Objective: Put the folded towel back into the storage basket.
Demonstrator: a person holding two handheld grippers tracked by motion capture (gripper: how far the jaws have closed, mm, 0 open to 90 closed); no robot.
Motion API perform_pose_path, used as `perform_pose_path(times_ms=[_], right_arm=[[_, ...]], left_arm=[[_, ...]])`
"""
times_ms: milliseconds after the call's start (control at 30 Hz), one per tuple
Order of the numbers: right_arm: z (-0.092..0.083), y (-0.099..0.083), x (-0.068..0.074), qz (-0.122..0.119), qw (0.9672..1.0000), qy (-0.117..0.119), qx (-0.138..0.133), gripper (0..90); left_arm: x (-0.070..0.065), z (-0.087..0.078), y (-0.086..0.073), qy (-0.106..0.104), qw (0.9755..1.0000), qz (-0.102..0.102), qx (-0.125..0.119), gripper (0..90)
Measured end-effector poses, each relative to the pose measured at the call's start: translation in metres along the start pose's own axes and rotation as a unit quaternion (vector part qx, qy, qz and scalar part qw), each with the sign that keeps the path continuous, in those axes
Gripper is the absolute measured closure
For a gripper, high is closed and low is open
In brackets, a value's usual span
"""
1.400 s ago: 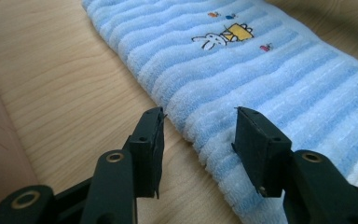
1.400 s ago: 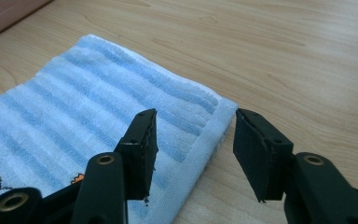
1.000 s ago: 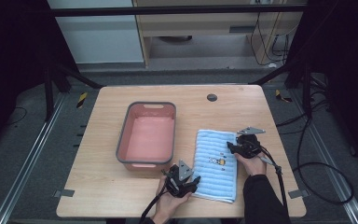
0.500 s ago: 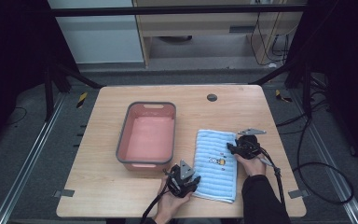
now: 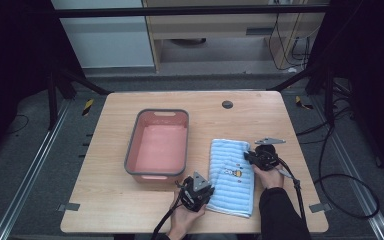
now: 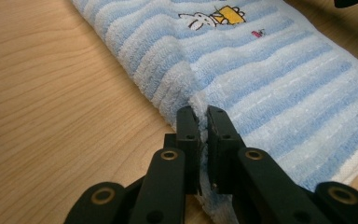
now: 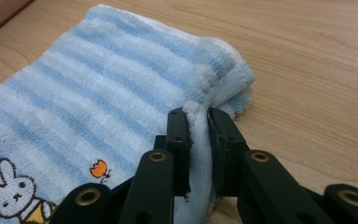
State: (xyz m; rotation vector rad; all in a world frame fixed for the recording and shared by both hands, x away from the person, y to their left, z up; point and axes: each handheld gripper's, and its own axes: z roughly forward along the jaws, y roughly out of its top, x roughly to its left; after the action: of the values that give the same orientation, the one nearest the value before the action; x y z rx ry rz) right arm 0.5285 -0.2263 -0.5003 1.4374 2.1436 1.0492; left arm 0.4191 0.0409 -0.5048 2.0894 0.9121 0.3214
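Note:
A blue-and-white striped towel with a small rabbit picture lies folded on the wooden table, right of a pink basin. My left gripper is at the towel's near left edge, shut on the towel's edge. My right gripper is at the towel's right edge, shut on a bunched fold of the towel. The cloth rises slightly between each pair of jaws. A hand holds each gripper from the near side.
The pink basin has a grey rim and nothing shows inside it. A dark round hole sits in the table near the far edge. Cables trail off the right side onto the floor.
Both grippers stay at the towel's edges; the right one has shifted very slightly. The towel lies as before.

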Motion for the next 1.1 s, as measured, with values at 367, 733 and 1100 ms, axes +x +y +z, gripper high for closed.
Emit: perform_pose_path(times_ms=[367,733,1100], right_arm=[[-0.024,0.010,0.011,-0.025,0.9989,-0.001,-0.040,81.2],[-0.052,0.025,0.019,-0.041,0.9954,0.000,-0.086,81.3],[-0.071,0.037,0.026,-0.056,0.9920,-0.008,-0.113,81.5]], left_arm=[[-0.001,-0.015,0.009,-0.009,0.9996,0.010,-0.026,85.4],[0.000,-0.040,0.027,-0.016,0.9979,0.020,-0.059,85.5],[0.000,-0.059,0.038,-0.018,0.9965,0.029,-0.076,85.5]])
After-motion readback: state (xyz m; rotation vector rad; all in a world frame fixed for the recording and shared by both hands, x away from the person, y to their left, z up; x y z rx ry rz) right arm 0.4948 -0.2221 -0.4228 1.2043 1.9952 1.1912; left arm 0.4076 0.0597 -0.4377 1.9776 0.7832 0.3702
